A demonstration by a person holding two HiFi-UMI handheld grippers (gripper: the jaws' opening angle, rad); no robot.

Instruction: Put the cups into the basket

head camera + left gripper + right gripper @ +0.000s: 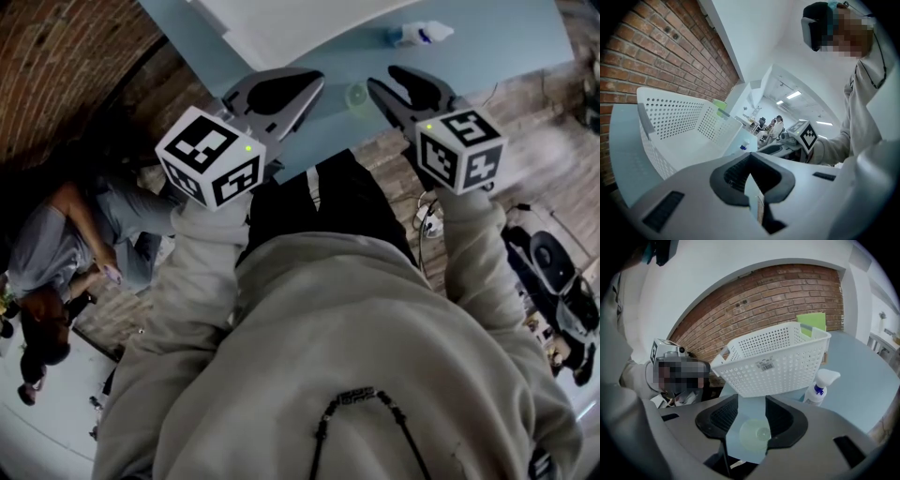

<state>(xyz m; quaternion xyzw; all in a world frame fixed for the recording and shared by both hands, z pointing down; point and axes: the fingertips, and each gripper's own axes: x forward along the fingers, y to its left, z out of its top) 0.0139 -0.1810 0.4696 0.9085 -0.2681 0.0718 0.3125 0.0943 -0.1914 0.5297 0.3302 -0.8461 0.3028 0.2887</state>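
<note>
A pale green see-through cup stands on the light blue table between my two grippers. In the right gripper view the cup shows through the gap of my right gripper, beyond the pads, which do not press on it. That right gripper is open. My left gripper hangs just left of the cup with its tips together and nothing in them. The white perforated basket stands farther back on the table and looks empty.
A white spray bottle with a blue collar stands right of the basket. A green sheet leans behind the basket, against the brick wall. A person sits on the floor at left; cables and gear lie at right.
</note>
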